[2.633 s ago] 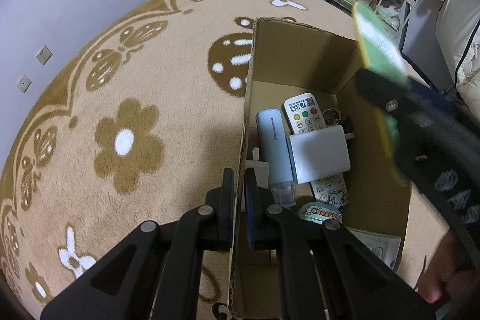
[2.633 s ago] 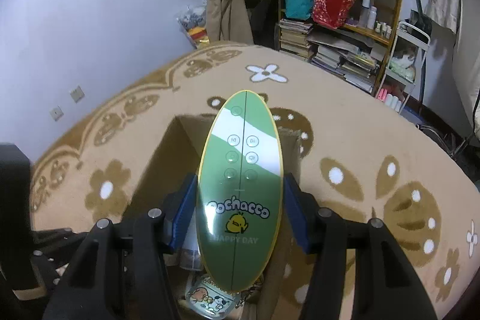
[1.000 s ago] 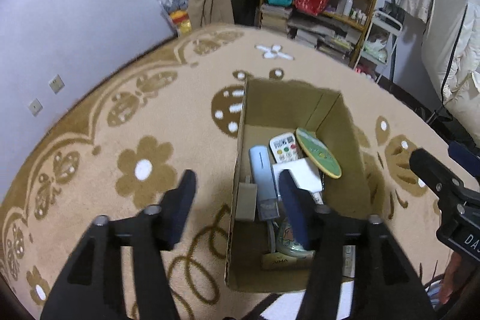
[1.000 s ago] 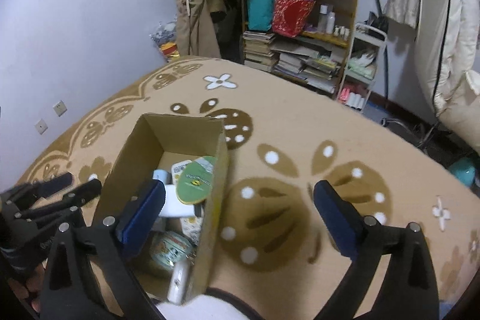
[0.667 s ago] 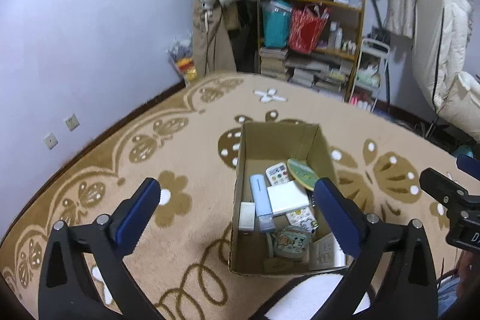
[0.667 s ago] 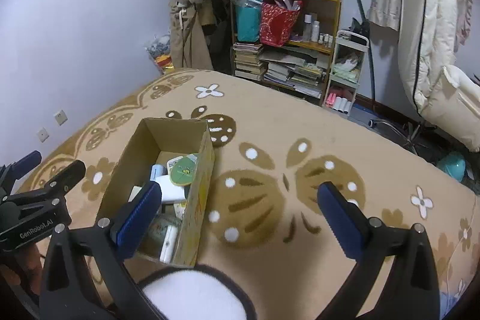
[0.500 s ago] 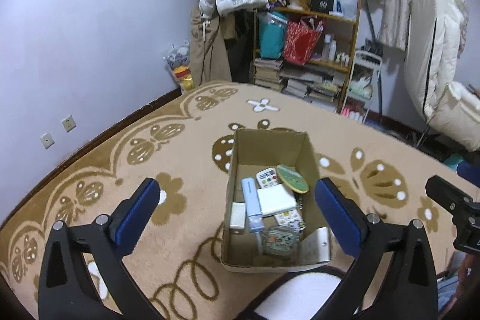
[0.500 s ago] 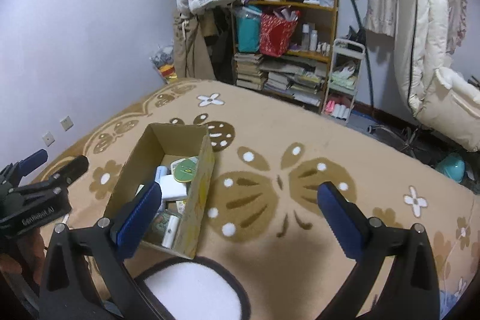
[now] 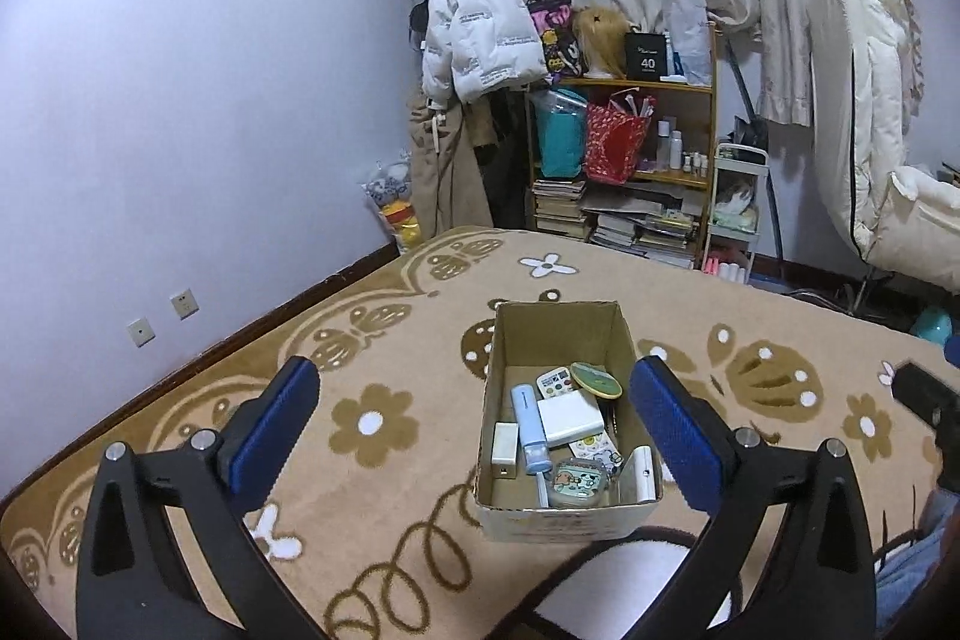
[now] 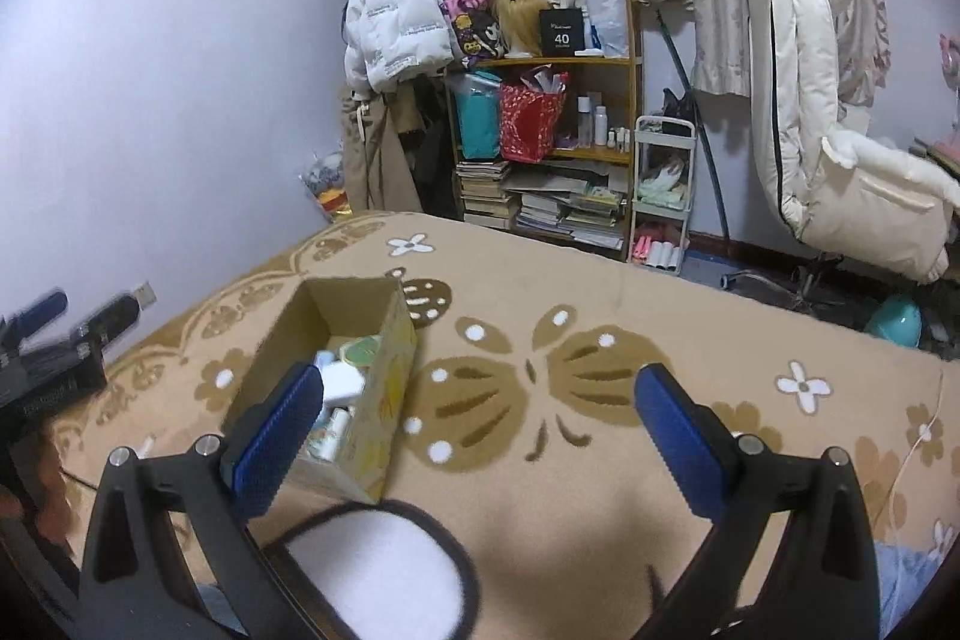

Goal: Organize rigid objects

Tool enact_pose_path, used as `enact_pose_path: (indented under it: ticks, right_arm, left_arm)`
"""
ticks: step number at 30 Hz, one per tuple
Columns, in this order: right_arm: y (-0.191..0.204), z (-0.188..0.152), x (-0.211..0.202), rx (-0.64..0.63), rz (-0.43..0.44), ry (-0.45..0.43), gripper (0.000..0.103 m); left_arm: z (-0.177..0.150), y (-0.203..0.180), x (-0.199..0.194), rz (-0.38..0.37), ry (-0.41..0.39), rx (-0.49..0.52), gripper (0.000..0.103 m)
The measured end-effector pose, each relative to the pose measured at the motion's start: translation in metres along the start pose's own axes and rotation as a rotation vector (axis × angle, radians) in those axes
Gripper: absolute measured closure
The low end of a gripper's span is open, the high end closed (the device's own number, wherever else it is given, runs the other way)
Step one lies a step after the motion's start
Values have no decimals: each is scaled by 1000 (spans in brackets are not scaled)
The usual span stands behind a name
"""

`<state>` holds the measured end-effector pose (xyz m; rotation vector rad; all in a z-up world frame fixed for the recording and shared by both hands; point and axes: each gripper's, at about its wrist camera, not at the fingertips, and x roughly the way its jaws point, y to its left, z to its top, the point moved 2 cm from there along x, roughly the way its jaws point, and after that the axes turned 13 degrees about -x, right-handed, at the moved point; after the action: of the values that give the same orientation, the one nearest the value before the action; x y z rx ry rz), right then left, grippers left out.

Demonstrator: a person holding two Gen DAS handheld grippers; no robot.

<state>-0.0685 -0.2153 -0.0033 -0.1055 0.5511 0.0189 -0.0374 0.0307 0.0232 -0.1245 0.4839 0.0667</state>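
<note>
An open cardboard box stands on the flowered tan carpet. In it lie a green oval Pochacco item, a white remote, a white flat box, a light blue tube and other small things. My left gripper is wide open and empty, held high above the box. My right gripper is wide open and empty, above the carpet right of the box.
A wooden shelf with books, bags and bottles stands at the back wall, a white jacket hangs left of it. A white rolling cart and a chair with a cream quilt stand right.
The right gripper let go of the green oval item, which now lies in the box. The left gripper opened. Both grippers rose and pulled back from the box.
</note>
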Motion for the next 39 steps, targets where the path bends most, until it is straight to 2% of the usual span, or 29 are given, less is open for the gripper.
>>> enact_pose_path:
  ticks: [4, 6, 12, 15, 19, 25, 39]
  right_arm:
    - [-4, -17, 3, 16, 18, 27, 0]
    - [-9, -26, 1, 53, 23, 6, 0]
    - [-14, -36, -1, 85, -24, -12, 0]
    - [-15, -39, 2, 94, -27, 4, 0]
    - [-17, -42, 7, 93, -31, 18, 0]
    - [-17, -46, 12, 90, -44, 31, 0]
    - [-12, -46, 14, 94, -43, 36, 0]
  left_arm:
    - [-3, 1, 0, -17, 6, -39, 0]
    - [-7, 3, 0, -31, 28, -54, 0]
    - [-16, 9, 5, -25, 81, -74, 0]
    - [-23, 4, 8, -38, 118, -55, 0]
    - [-31, -11, 10, -24, 123, 12, 0]
    - [-35, -17, 22, -18, 169, 49, 0]
    - [-37, -25, 19, -13, 165, 97, 0]
